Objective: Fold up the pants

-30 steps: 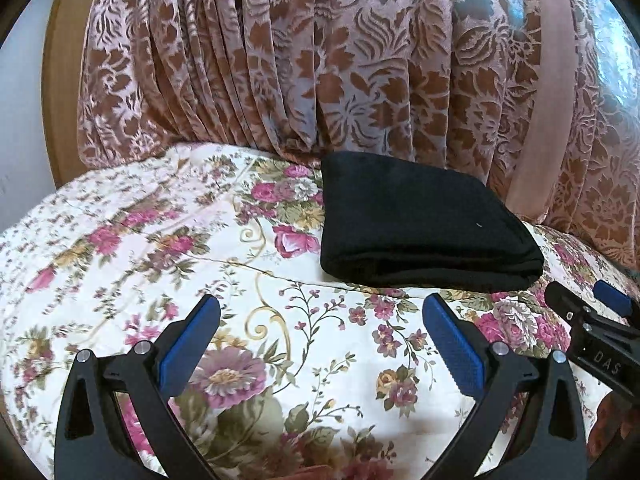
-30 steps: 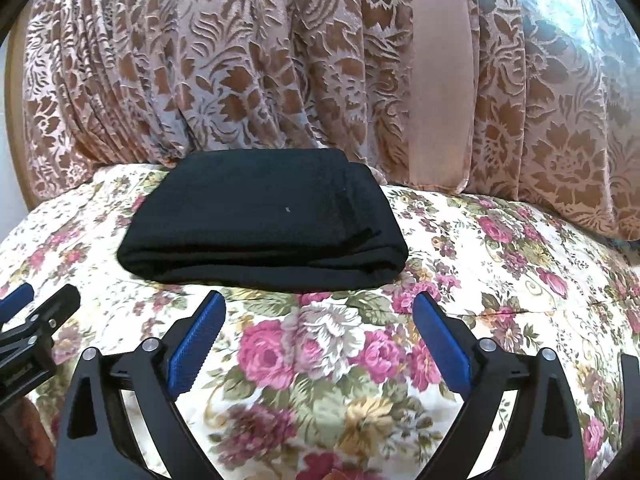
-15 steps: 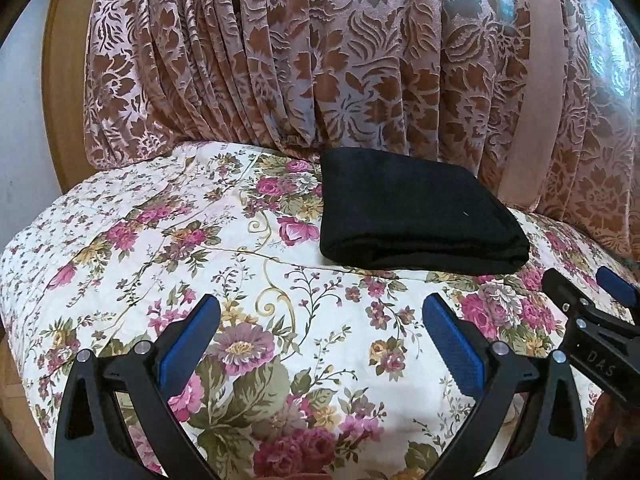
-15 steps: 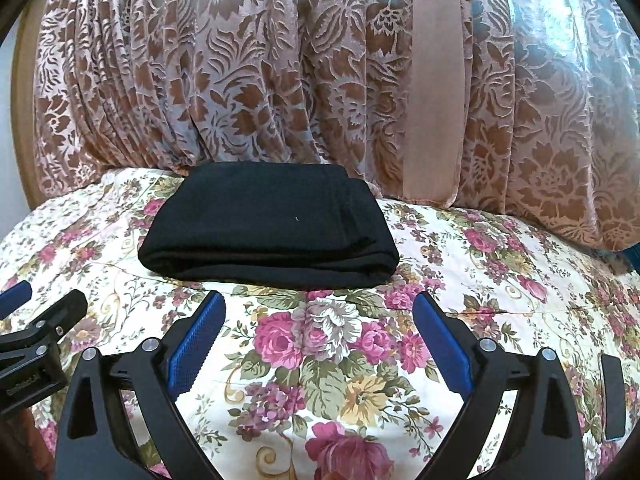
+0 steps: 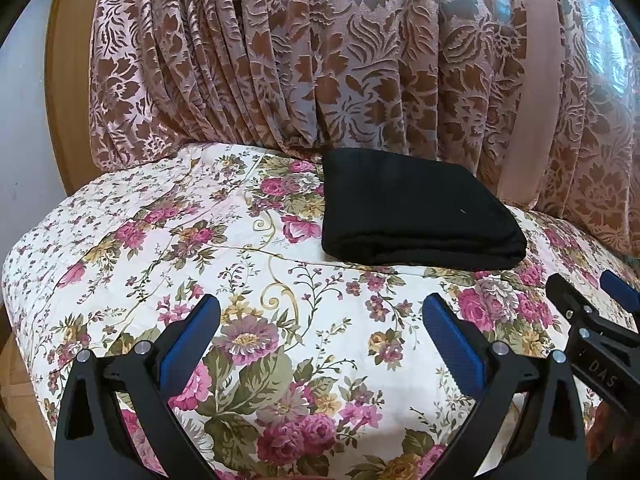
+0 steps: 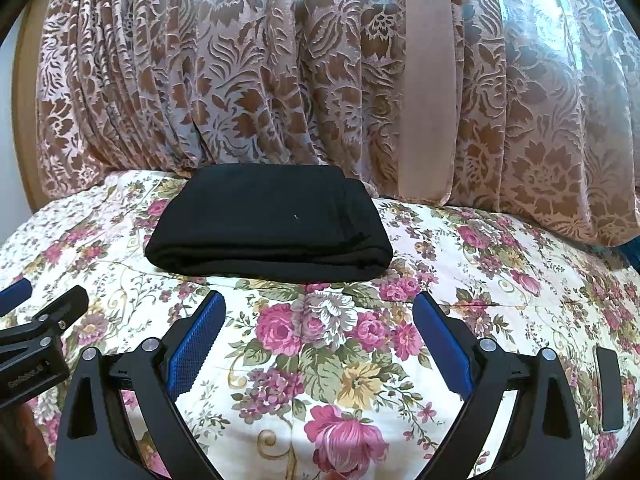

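Observation:
The black pants (image 5: 416, 212) lie folded into a flat rectangle on the floral bedspread (image 5: 200, 248), near the curtain. They also show in the right wrist view (image 6: 272, 224). My left gripper (image 5: 320, 320) is open and empty, held above the bedspread well short of the pants. My right gripper (image 6: 320, 316) is open and empty, also short of the pants. The right gripper shows at the right edge of the left wrist view (image 5: 592, 320), and the left gripper at the left edge of the right wrist view (image 6: 36, 320).
A brown and pink patterned curtain (image 5: 340, 60) hangs right behind the bed. A wooden frame (image 5: 64, 80) and pale wall stand at the far left. A dark flat object (image 6: 610, 388) lies on the bedspread at the right.
Both grippers have pulled back and up from the folded pants, which now look smaller and farther away. The pants have not moved.

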Action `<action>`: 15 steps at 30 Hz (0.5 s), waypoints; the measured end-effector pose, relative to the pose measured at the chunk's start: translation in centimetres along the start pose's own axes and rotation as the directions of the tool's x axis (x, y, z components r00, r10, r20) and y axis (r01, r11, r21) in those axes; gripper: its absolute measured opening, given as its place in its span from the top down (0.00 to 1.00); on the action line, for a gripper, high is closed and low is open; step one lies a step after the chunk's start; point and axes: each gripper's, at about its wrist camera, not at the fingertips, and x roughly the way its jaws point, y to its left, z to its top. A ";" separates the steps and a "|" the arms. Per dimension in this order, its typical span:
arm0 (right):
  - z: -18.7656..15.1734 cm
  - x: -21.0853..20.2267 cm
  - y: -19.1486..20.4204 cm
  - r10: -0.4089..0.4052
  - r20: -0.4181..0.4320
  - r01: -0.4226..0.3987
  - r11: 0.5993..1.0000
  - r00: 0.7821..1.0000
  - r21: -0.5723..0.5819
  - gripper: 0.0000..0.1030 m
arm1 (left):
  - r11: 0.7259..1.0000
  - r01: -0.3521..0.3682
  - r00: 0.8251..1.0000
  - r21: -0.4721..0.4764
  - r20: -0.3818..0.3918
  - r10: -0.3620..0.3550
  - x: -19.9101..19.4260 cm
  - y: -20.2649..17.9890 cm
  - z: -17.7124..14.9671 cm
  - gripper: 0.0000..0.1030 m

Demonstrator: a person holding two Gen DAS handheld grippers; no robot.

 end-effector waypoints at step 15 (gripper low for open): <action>-0.2 -0.9 -0.3 0.001 0.016 -0.002 1.000 1.000 0.008 0.09 | 1.000 0.007 1.000 -0.007 -0.011 -0.007 -0.5 -0.2 -0.1 0.02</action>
